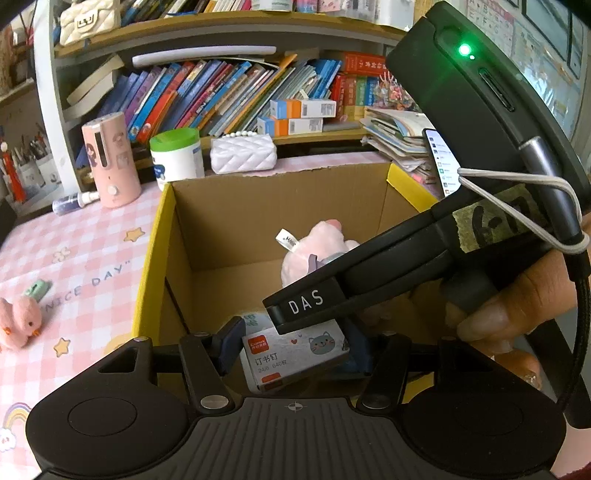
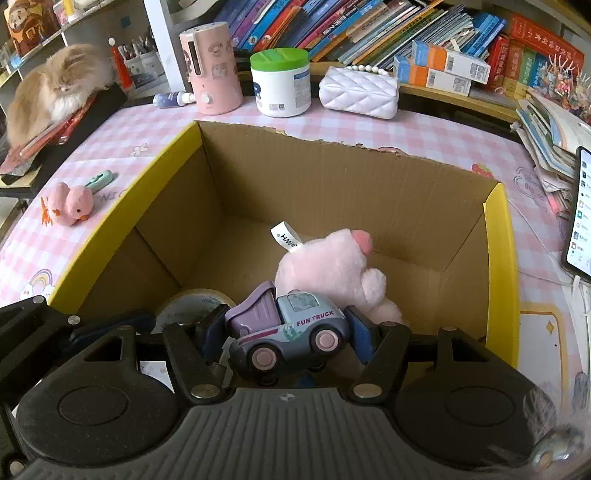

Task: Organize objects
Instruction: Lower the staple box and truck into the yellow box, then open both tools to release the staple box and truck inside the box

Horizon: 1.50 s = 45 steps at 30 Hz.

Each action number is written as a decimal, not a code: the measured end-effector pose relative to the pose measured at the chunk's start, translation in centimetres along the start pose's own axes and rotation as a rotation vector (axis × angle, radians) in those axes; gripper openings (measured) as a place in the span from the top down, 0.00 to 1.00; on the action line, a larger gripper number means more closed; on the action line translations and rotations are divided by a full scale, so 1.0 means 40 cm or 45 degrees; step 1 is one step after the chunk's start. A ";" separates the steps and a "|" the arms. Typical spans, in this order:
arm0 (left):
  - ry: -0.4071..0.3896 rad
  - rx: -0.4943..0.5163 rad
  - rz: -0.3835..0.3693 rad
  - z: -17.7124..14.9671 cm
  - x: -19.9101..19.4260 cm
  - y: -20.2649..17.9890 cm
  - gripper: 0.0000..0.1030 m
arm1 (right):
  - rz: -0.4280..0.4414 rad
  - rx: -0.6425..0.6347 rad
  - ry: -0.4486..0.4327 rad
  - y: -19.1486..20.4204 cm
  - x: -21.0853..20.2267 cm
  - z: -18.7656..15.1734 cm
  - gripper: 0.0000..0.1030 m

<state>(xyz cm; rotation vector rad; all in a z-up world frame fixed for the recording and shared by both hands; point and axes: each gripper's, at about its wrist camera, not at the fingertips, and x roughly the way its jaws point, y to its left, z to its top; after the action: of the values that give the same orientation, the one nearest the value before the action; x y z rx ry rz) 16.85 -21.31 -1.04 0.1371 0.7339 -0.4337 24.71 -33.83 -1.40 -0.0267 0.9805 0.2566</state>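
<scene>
Holding a pink plush [image 2: 332, 273] and tape roll [image 2: 192, 306], cardboard box [image 2: 332, 177] sits under toy-truck-gripping right tool [image 2: 284, 332], staples-box-gripping left tool [image 1: 291, 350].

Both wrist cameras look steeply down, close over the open cardboard box [image 1: 229, 229] [image 2: 332, 184], sharing its interior and the bookshelf [image 1: 221, 92] [image 2: 369, 22] behind.

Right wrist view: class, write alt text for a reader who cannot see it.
The right gripper holds a toy truck over an open cardboard box. A pink plush toy lies inside it, on a pink checked table.
</scene>
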 end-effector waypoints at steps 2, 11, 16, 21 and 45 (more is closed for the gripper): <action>-0.002 -0.003 0.002 0.000 0.000 0.000 0.42 | 0.002 -0.008 0.007 0.000 0.003 0.001 0.38; -0.051 -0.001 0.009 -0.006 -0.017 -0.007 0.31 | 0.004 -0.048 0.003 0.008 0.003 0.008 0.38; -0.062 -0.009 0.023 -0.006 -0.028 -0.003 0.26 | -0.010 -0.058 -0.005 0.015 0.003 0.006 0.37; -0.112 -0.018 0.038 -0.008 -0.054 0.003 0.25 | -0.017 -0.001 -0.073 0.007 -0.023 -0.002 0.31; -0.277 -0.137 0.118 -0.129 -0.277 0.103 0.09 | -0.436 0.286 -0.543 0.078 -0.323 -0.255 0.18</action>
<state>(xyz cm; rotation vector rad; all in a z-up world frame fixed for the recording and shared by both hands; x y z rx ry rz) 8.11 -12.49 2.50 0.0222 0.5334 -0.3140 8.80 -34.83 3.84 0.0632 0.5621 -0.1608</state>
